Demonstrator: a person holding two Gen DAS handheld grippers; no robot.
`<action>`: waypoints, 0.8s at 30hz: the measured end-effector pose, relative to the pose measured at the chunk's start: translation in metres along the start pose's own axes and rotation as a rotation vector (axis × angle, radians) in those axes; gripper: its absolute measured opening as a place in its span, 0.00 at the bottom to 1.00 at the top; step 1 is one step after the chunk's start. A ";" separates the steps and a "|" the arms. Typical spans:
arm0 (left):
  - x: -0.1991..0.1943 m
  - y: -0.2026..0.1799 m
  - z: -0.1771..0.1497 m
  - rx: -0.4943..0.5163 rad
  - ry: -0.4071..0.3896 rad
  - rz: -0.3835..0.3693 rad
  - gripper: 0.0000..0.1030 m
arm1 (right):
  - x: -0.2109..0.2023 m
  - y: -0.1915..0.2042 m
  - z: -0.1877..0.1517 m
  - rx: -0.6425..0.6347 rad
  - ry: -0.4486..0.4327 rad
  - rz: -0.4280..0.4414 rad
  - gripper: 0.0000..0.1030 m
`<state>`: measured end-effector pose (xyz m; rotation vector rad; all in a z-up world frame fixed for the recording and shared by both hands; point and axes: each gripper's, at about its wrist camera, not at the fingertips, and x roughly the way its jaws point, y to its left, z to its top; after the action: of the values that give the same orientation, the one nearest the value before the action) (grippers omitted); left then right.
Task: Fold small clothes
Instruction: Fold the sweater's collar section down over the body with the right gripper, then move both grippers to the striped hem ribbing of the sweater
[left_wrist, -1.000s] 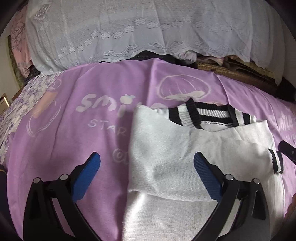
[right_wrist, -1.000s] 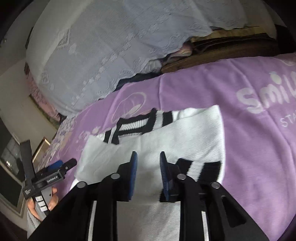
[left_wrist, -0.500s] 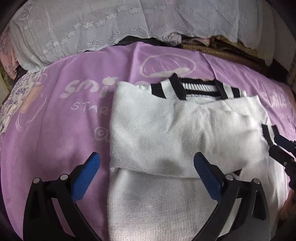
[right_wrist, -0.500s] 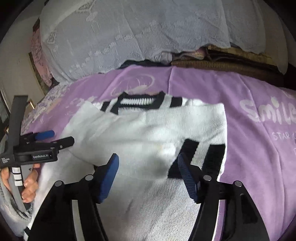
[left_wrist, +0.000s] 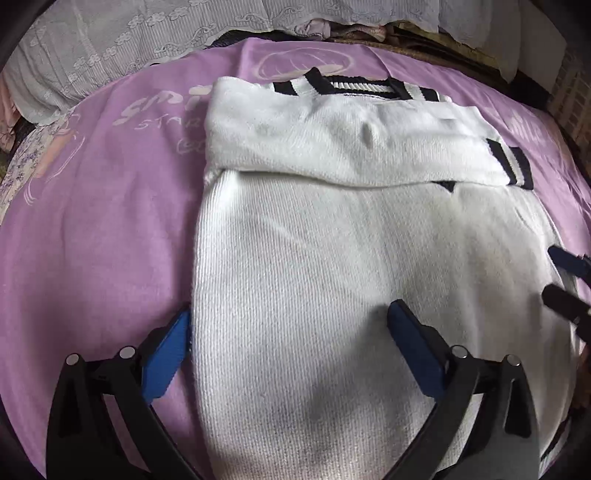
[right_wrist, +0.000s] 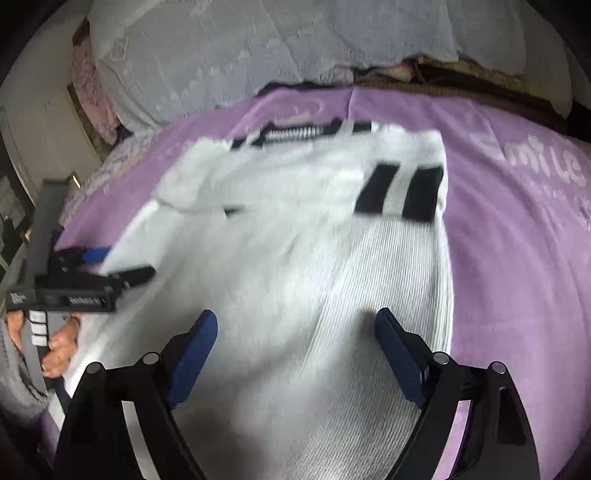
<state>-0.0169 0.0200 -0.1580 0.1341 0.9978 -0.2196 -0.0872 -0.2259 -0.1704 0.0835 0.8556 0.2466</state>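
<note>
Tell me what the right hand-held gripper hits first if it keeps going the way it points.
Most likely the white sweater: the right hand-held gripper, jaws opening and empty, points down at its body.

The white sweater lies flat on the purple blanket and takes up the middle. To its left the blanket is bare and flat, so a gripper can pass there. To its right there is bare purple too. At the far end a big lumpy pile under a lace cloth blocks the way. The left gripper and right gripper hang wide apart over the sweater's near half, so they could bump.
</note>
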 end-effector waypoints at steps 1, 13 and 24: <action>-0.002 0.000 0.001 -0.002 0.002 0.002 0.96 | -0.004 0.002 0.002 -0.007 -0.015 -0.003 0.86; -0.030 0.027 -0.027 -0.081 -0.019 -0.046 0.96 | -0.031 -0.020 -0.011 0.086 -0.080 0.028 0.88; -0.056 0.040 -0.073 -0.067 -0.006 -0.224 0.96 | -0.064 -0.053 -0.047 0.221 -0.101 0.120 0.88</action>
<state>-0.0959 0.0809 -0.1494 -0.0396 1.0128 -0.3903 -0.1537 -0.2948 -0.1631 0.3511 0.7758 0.2570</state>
